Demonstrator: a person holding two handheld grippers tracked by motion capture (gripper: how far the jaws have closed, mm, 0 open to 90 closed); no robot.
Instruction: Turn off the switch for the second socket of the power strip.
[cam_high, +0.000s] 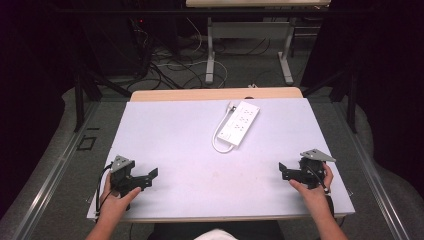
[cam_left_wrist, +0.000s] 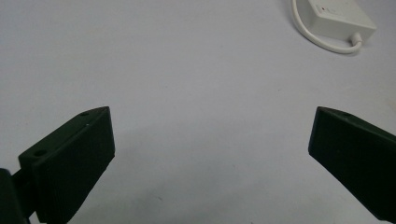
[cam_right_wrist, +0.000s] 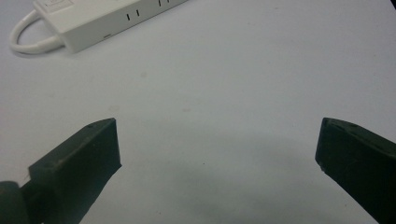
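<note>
White power strip is lying flat on the pale worktop, well ahead of both grippers and apart from them, its white cord looping out from the end nearer the person. Seen from the left gripper, it is sitting far ahead and to the right; seen from the right gripper, far ahead and to the left. Each gripper is resting low over bare worktop in a hand, left hand and right hand, with jaws spread wide and gripping nothing.
</note>
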